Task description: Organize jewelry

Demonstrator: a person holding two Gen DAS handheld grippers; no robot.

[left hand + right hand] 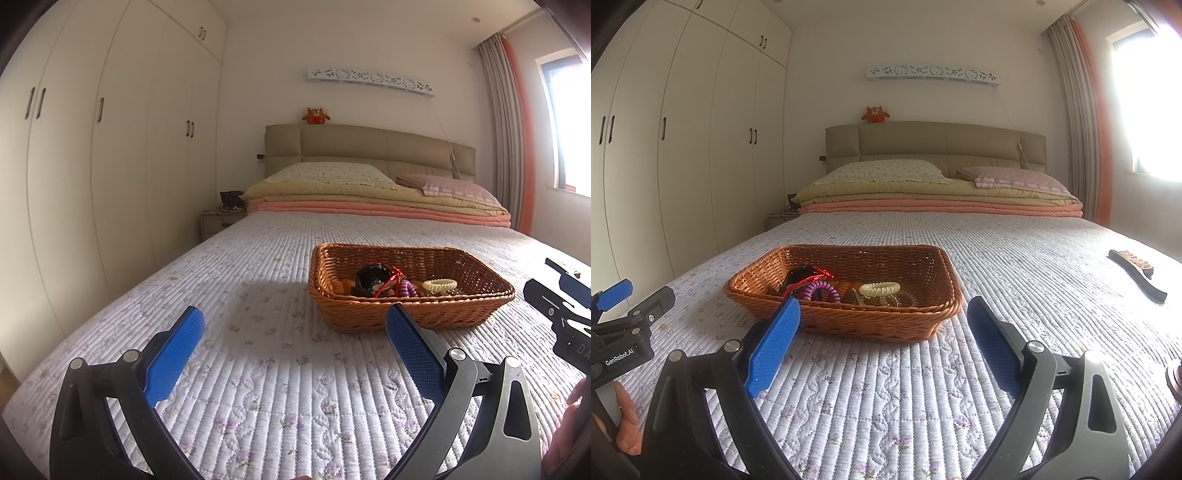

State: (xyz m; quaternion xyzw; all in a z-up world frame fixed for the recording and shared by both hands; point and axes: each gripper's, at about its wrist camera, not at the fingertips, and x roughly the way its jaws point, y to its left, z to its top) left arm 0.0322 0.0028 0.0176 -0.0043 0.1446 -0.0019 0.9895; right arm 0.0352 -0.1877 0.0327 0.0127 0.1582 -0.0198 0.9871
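A wicker basket [410,295] sits on the quilted bed [258,369], and everything here is placed against it. Inside lie the jewelry pieces: a purple coil band [822,290] near the basket's middle, a cream coil band [880,288] just beside it toward the window side, a red cord [816,278] draped over a dark item [369,277] toward the wardrobe side — what that dark item is I cannot make out.

The left gripper [295,345] hovers over the quilt in front of the basket and toward its wardrobe side, its blue pads spread wide with nothing between them; one finger's tip overlaps the basket's near rim in the left wrist view. The right gripper [882,332] is likewise wide open and empty, in front of the basket's near wall, the basket lying ahead between its fingers and slightly left.

A brush [1137,273] lies on the quilt well apart from the basket, on its window side.
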